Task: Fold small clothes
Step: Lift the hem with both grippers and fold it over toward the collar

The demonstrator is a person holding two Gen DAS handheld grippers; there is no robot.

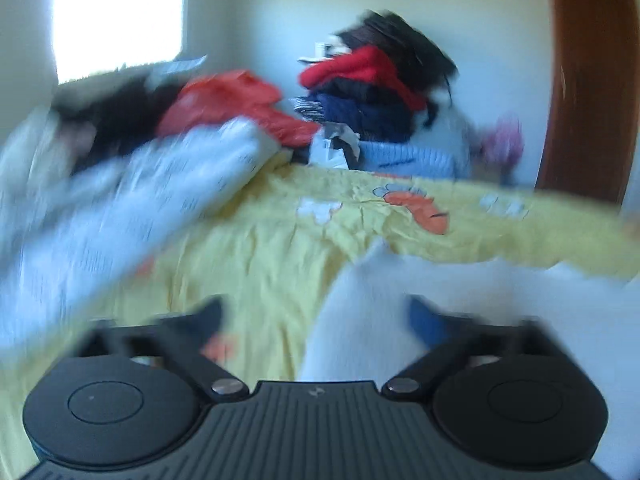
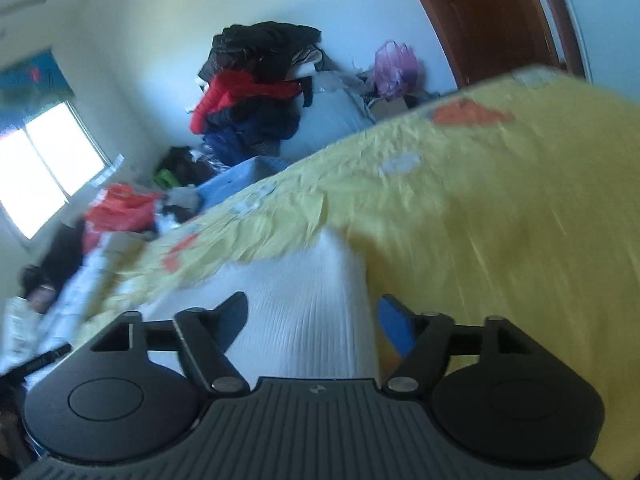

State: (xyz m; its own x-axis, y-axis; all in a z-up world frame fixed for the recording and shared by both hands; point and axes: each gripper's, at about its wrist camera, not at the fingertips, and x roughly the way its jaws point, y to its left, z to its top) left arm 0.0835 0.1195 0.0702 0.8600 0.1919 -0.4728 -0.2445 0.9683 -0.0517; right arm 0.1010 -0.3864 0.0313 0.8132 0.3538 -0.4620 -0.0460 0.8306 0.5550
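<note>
A small white ribbed garment (image 2: 304, 312) lies on the yellow bed sheet (image 2: 480, 220). My right gripper (image 2: 314, 316) is open, its two fingers standing on either side of the garment's narrow end. In the left wrist view the same white garment (image 1: 400, 320) lies low and right, blurred. My left gripper (image 1: 316, 320) is open, with the garment between its fingers and over the right fingertip (image 1: 426, 320). The view is blurred by motion.
A bundle of white and pale blue bedding (image 1: 100, 208) lies at the left of the bed. Piles of red, black and navy clothes (image 1: 372, 80) stack against the far wall. A wooden door (image 1: 588, 80) stands at the right, a bright window (image 1: 120, 20) at the left.
</note>
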